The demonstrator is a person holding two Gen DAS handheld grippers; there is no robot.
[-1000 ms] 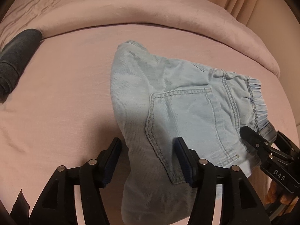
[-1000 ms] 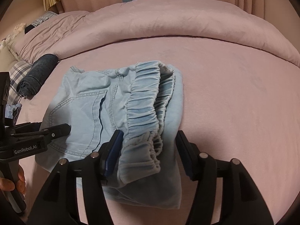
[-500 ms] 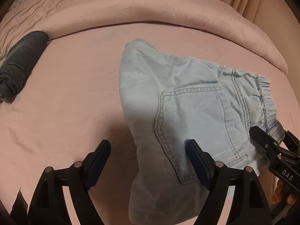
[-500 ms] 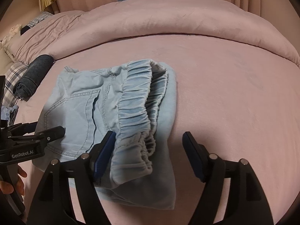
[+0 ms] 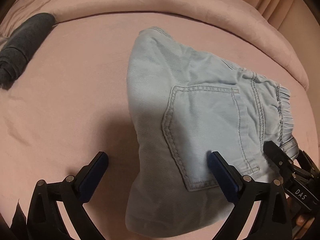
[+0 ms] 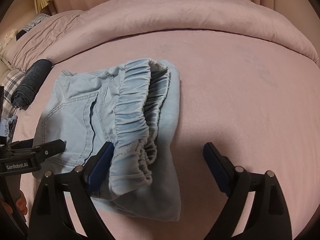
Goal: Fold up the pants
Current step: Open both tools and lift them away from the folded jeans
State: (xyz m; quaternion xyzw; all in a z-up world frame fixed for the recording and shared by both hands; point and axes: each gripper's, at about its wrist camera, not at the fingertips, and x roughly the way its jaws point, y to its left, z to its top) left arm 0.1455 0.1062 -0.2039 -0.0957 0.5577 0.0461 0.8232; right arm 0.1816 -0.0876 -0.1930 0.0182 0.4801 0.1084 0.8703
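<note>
The light blue denim pants with the gathered elastic waistband (image 5: 200, 108) lay folded into a compact bundle on the pink bedsheet (image 5: 70, 100), back pocket facing up, waistband off to the right in the left wrist view. The left gripper (image 5: 158, 166) hung over the bundle's near left edge with its jaws spreading wide, still opening; that edge of the denim sat between the blue pads but neither pad was pressing on it, so nothing was gripped.

Same deal on the other side: the right gripper (image 6: 158, 156) was over the waistband end, jaws wide and opening. Its left pad sat right against the ruffled elastic and the right pad was well clear over bare sheet, so no hold there either.

Each camera caught the other gripper poking in from the edge, with a bit of the person's fingers (image 6: 21, 204) behind the handle. A rolled dark grey cloth (image 5: 22, 46) lay well apart at the left, near the bunched pink duvet (image 6: 180, 16) along the back.
</note>
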